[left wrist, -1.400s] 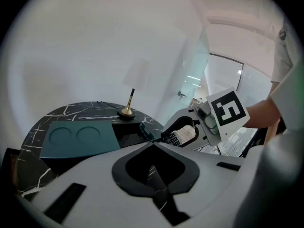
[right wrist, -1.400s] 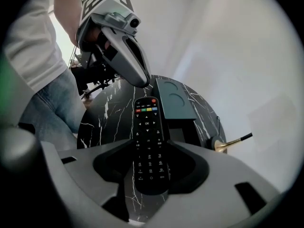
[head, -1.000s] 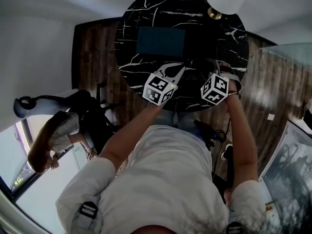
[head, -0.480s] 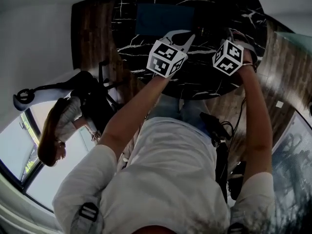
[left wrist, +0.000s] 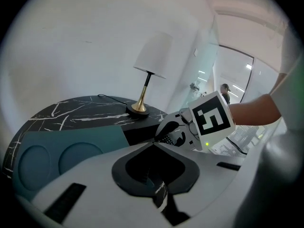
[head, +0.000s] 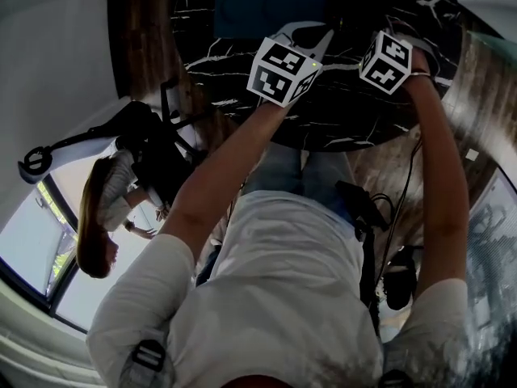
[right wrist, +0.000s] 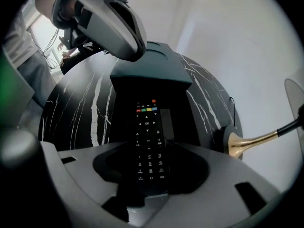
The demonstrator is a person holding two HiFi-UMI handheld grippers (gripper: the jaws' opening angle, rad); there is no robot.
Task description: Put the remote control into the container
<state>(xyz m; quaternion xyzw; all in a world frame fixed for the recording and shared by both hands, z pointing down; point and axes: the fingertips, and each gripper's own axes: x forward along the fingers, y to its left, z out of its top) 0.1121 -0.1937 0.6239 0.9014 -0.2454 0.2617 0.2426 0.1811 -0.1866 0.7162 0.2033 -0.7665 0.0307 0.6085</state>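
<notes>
The right gripper has its jaws clamped on the remote control, which lies buttons up. The remote's far end points at the teal container but stops short of it. It is over a dark slab that sits against the container on the side facing this gripper. From here I can't quite tell whether the remote rests on that slab or hangs just above it. The left gripper is just beside the container, its jaws pressed together with nothing between them. The container sits on a round black marble table. A white-shaded lamp with a brass foot stands on the slab's side of the container.
</notes>
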